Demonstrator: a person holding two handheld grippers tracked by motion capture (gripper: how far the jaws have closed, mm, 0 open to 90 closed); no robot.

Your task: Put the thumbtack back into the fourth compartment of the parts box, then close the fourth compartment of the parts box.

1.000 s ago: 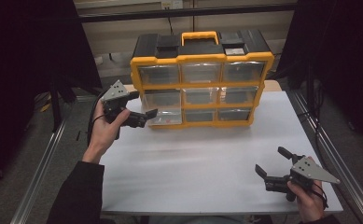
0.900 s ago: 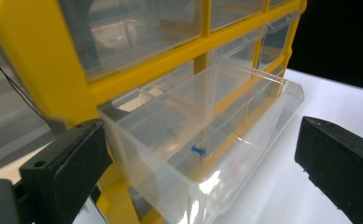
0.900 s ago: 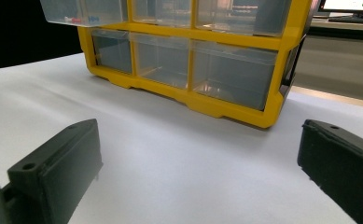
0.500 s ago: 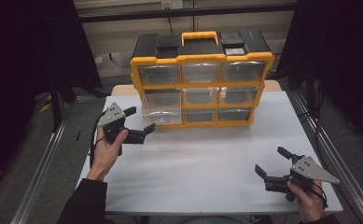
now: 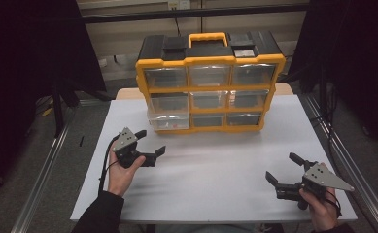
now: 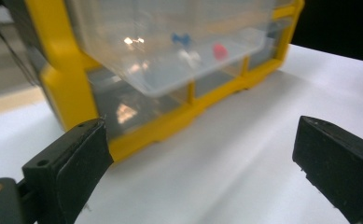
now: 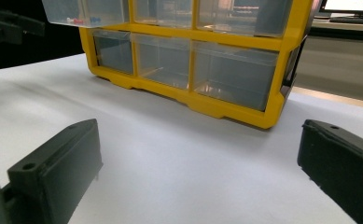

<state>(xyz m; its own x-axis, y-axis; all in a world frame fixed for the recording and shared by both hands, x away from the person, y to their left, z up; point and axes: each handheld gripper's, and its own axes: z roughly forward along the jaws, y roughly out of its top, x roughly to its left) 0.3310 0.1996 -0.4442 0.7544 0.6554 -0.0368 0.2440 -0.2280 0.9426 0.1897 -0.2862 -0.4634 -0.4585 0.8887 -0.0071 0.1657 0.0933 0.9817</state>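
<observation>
A yellow organizer point(image 5: 211, 63) with clear drawers and a black top stands at the back of the white table point(image 5: 215, 189). Its middle-left drawer point(image 5: 168, 120) is pulled out. In the left gripper view this drawer point(image 6: 170, 51) holds small blue point(image 6: 181, 38) and red point(image 6: 219, 50) pieces. My left gripper point(image 5: 151, 141) is open and empty on the table's left, in front of that drawer and apart from it. The right gripper point(image 5: 282, 166) is open and empty near the front right corner. The right gripper view shows the organizer point(image 7: 226, 109) ahead.
Metal rails point(image 5: 43, 170) run along both sides of the table, with dark surroundings beyond. A yellow carry handle point(image 5: 207, 38) tops the organizer. Bare white table lies between the two grippers.
My left gripper has drawn back from the organizer's left drawers toward the person and sunk to the table. The drawer stays pulled out. The right gripper has not moved.
</observation>
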